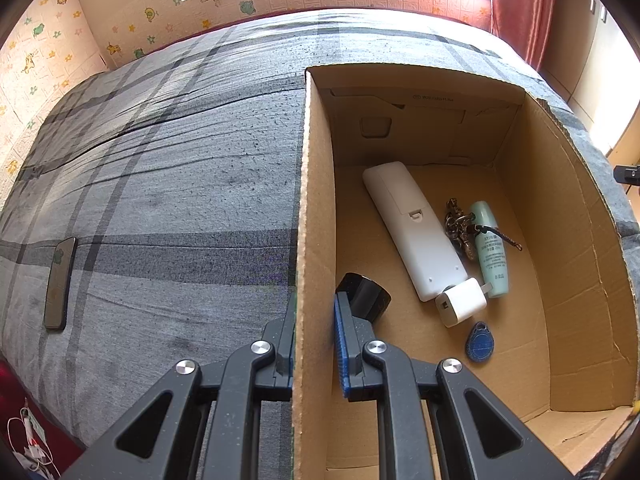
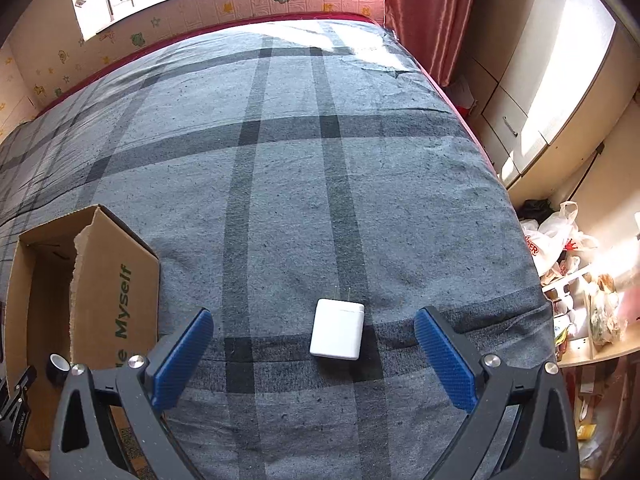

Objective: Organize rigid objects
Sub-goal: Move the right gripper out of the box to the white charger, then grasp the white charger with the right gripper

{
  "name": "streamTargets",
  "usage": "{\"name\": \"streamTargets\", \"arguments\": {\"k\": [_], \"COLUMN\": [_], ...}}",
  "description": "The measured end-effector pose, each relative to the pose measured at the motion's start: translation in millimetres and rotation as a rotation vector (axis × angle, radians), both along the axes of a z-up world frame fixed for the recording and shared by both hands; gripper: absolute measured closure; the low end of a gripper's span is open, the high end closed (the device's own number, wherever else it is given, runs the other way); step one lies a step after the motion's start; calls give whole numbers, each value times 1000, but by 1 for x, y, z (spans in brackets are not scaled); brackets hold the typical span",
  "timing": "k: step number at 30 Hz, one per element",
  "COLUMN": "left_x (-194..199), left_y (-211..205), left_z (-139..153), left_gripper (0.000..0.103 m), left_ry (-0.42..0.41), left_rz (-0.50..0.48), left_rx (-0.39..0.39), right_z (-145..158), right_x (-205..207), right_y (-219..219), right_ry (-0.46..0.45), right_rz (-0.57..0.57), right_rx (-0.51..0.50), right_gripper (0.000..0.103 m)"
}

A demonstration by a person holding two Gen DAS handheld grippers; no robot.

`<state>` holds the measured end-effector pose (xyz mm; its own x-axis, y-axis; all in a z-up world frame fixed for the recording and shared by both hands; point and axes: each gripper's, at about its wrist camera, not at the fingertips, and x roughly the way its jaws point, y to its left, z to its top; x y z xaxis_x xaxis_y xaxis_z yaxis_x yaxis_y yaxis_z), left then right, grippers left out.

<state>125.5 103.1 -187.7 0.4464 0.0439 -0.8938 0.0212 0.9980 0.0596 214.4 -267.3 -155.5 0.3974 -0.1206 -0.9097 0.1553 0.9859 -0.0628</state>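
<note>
Right wrist view looks down on a plaid grey bedspread (image 2: 280, 184), where a small white plug-in charger (image 2: 337, 334) lies flat, its two metal prongs pointing away from the camera. The right gripper (image 2: 314, 354) hangs over it with its blue pads spread wide — one on either side of the charger, neither touching it. At the left edge stands a cardboard box (image 2: 116, 280) with green lettering on its flap.

Left wrist view shows the left gripper (image 1: 314, 344) pinched shut on that box's side wall (image 1: 316, 200), one finger outside and one inside. On the box floor lie a white remote control (image 1: 412, 232), a second white charger (image 1: 460, 302), a pale green tube (image 1: 490, 248), a bunch of keys (image 1: 458, 224), a blue key fob (image 1: 479, 342) and a black cylindrical object (image 1: 366, 296). A phone (image 1: 60, 284) remains out on the bedspread, well apart from the box.

The charger on the bed looks light, hard and smooth-sided — likely slippery. The best hold is probably across its two broad flanks, mid-body, clear of the prongs; the soft bedding may let it sink or tilt under pressure.
</note>
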Motion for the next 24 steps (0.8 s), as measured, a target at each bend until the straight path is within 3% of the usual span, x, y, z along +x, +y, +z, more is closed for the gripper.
{"name": "streamTargets", "arguments": {"k": [11,24], "left_x": [0,0], "left_y": [0,0], "left_z": [0,0], "left_gripper": [87,87], "left_ry": [-1,0], "left_rz": [1,2], "left_rx": [2,1], "right_z": [-73,-107], "right_x": [17,25], "right_y": [-35,-50], "right_ry": [116,146], "right_rz": [-77,-88], "right_rx": [15,24], "right_gripper": [0,0]}}
